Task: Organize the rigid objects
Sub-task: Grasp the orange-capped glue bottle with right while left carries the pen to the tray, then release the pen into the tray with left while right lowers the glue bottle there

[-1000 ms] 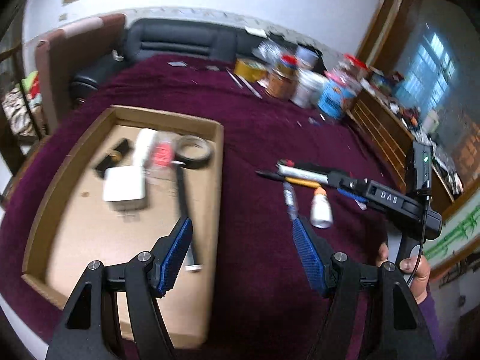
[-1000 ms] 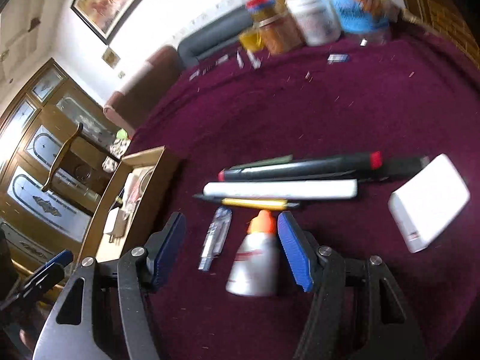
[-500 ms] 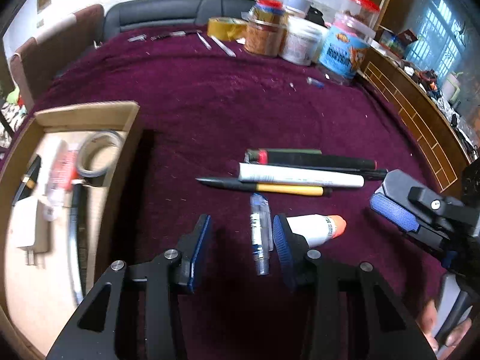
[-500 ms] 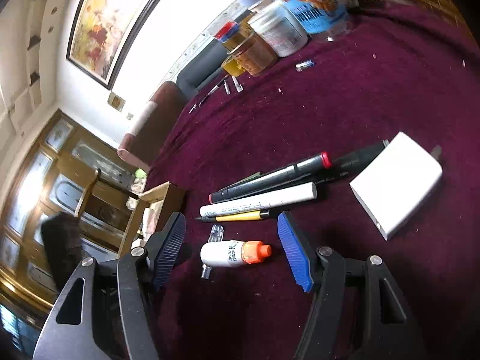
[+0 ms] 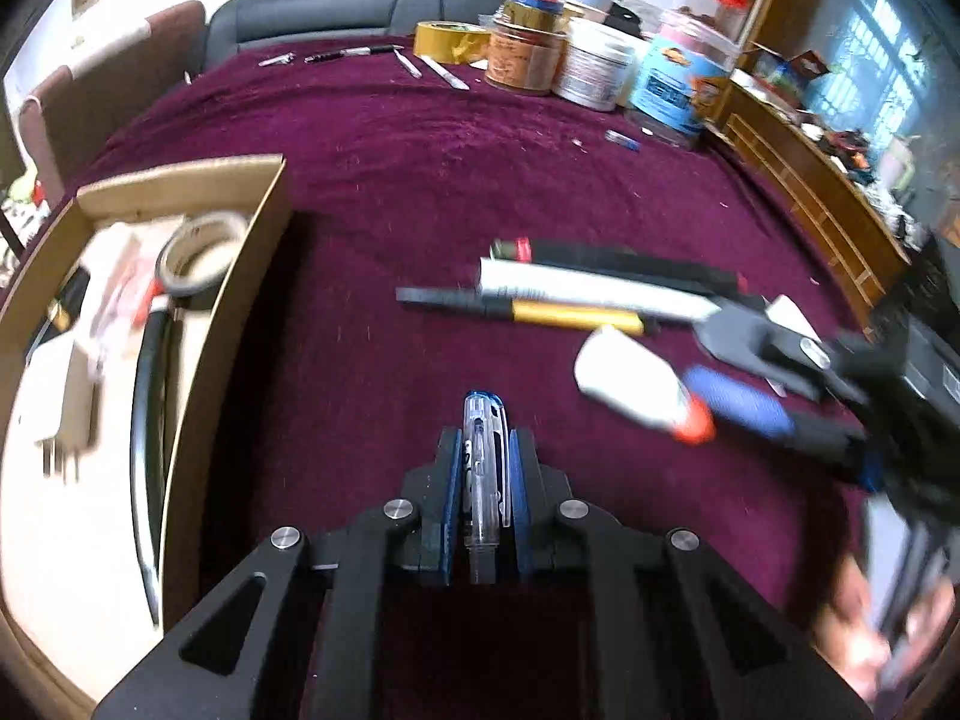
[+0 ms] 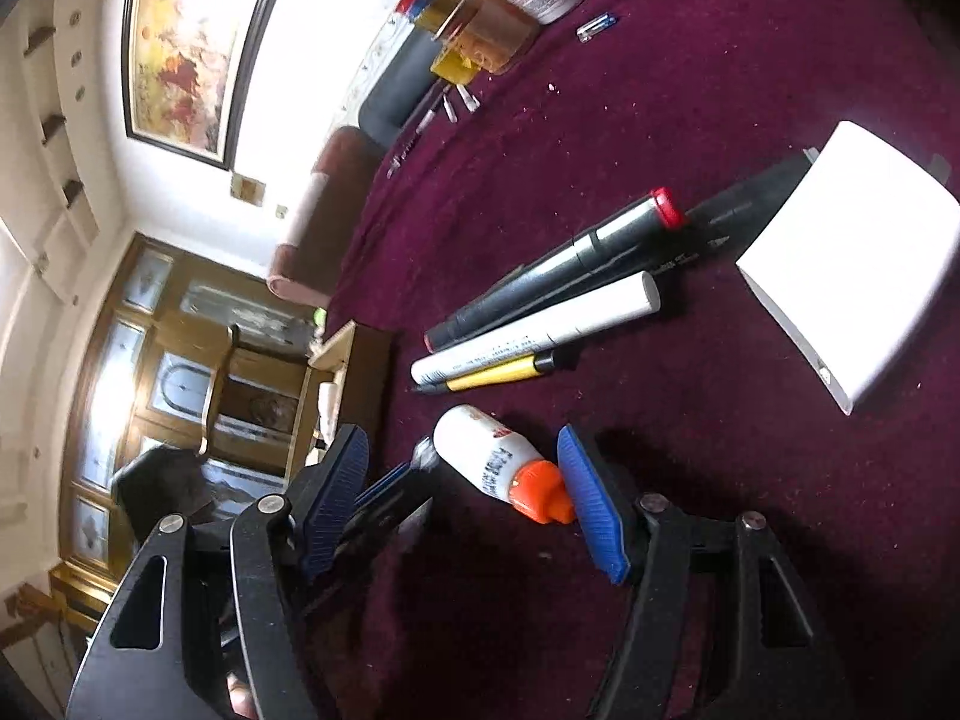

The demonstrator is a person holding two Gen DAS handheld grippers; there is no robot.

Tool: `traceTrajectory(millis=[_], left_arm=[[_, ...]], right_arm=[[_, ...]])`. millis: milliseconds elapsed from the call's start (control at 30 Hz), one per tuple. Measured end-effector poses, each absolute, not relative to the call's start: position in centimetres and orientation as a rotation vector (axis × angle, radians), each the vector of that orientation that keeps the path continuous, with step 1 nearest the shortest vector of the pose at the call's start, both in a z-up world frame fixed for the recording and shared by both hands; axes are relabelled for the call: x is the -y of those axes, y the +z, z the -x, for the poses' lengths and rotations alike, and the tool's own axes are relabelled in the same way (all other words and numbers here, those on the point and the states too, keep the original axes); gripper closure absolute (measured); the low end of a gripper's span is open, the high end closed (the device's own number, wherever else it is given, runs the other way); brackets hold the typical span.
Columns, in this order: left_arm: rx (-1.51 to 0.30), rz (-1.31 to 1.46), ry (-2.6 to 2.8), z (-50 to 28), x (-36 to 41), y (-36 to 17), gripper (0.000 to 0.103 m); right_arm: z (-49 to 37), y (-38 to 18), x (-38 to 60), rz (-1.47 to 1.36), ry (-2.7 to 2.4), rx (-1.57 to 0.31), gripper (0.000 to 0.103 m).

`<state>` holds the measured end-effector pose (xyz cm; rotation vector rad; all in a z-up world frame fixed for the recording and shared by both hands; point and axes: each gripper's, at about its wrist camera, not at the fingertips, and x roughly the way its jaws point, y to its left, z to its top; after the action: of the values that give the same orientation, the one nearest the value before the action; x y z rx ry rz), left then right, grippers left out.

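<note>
My left gripper (image 5: 483, 441) is shut on a clear pen with a blue end (image 5: 482, 462), low over the maroon cloth. A white bottle with an orange cap (image 6: 489, 459) lies on the cloth between the fingers of my right gripper (image 6: 465, 456), which is open, its pads apart from the bottle. In the left wrist view the bottle (image 5: 630, 378) and the right gripper's blue pad (image 5: 738, 402) are at the right. Beyond lie a black marker (image 5: 618, 258), a white marker (image 5: 588, 288) and a yellow-and-black pen (image 5: 540, 312). The cardboard box (image 5: 264, 252) is at the left.
The box holds a tape roll (image 5: 201, 252), a white charger (image 5: 60, 402) and other items. A white flat box (image 6: 852, 276) lies right of the markers. Jars (image 5: 678, 84) and yellow tape (image 5: 450, 42) stand at the table's far edge. A hand (image 5: 864, 618) holds the right gripper.
My left gripper swung right from above the box, came down over the clear pen and closed on it. The right gripper rolled and sank, keeping the bottle between its open fingers.
</note>
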<state>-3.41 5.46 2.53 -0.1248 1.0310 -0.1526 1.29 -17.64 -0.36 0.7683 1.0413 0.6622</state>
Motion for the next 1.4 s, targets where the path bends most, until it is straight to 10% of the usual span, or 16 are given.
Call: traceTrajectory(millis=[700,933,1400], left_arm=[[-0.874,0.343,-0.26,11.0,-15.6,8.3,0.091],[-0.873,0.334,-0.042,11.8,-24.2,8.0,0.091],[-1.119,0.352,0.077,5.1,-30.2,2.3,0.091]], right_arm=[[0.6,2.0,9.9,-0.106,0.395,-1.015,0.038],[0.9,2.4,8.9,-0.005,0.358,-0.984,0.079],[2.7,7.6,7.2,-0.148,0.481,-0.959,0.079]])
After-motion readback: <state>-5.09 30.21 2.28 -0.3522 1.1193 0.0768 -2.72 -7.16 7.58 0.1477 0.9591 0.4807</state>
